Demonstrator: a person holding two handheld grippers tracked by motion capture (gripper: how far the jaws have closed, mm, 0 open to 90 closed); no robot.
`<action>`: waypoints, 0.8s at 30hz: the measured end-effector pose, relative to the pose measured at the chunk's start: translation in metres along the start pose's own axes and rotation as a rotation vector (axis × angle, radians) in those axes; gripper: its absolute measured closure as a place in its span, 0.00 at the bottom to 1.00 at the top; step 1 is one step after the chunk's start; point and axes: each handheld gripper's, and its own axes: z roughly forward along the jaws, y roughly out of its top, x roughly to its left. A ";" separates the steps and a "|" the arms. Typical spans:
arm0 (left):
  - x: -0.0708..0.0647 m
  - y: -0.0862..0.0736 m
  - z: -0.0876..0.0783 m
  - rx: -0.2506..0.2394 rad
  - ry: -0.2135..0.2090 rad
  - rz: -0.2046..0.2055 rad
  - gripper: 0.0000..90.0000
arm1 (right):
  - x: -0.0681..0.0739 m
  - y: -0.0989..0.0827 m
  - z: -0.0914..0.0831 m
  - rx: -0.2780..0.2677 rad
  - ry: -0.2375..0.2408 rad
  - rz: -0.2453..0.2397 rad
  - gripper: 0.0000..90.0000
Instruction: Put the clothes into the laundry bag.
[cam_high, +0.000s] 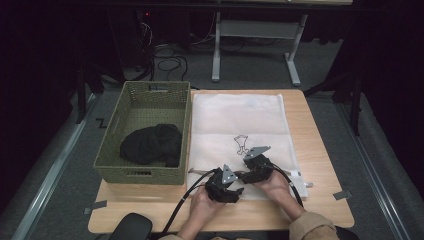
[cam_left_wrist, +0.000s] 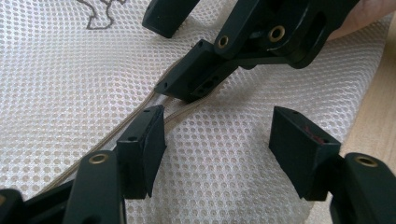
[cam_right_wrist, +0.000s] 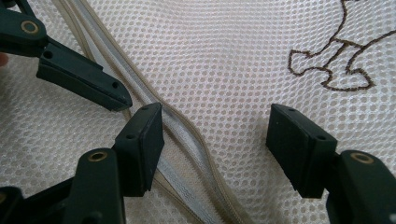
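A white mesh laundry bag (cam_high: 240, 117) lies flat on the wooden table, with a brown stitched figure (cam_high: 242, 144) on it. Its beige zipper (cam_left_wrist: 135, 116) (cam_right_wrist: 191, 140) runs along the near edge. My left gripper (cam_high: 231, 181) (cam_left_wrist: 219, 154) rests on the mesh beside the zipper, jaws apart with only flat mesh beneath them. My right gripper (cam_high: 248, 174) (cam_right_wrist: 217, 149) faces it from the right, also open, its left jaw next to the zipper. The two grippers' tips nearly meet over the zipper line. I cannot make out a zipper pull.
A green woven basket (cam_high: 150, 87) stands left of the bag, touching its edge, with a black garment (cam_high: 150, 144) inside. Bare wood (cam_high: 325, 165) shows right of the bag and along the front edge. Table legs and cables stand on the floor beyond.
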 end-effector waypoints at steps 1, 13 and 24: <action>0.000 0.000 0.000 0.000 0.000 -0.001 0.40 | -0.001 0.000 0.000 0.000 0.003 -0.005 0.41; -0.001 0.000 0.000 0.001 0.012 0.002 0.40 | -0.001 0.002 0.001 -0.025 -0.022 0.008 0.70; 0.000 0.000 0.000 0.001 0.004 -0.006 0.40 | -0.002 0.002 0.001 -0.026 -0.027 0.003 0.79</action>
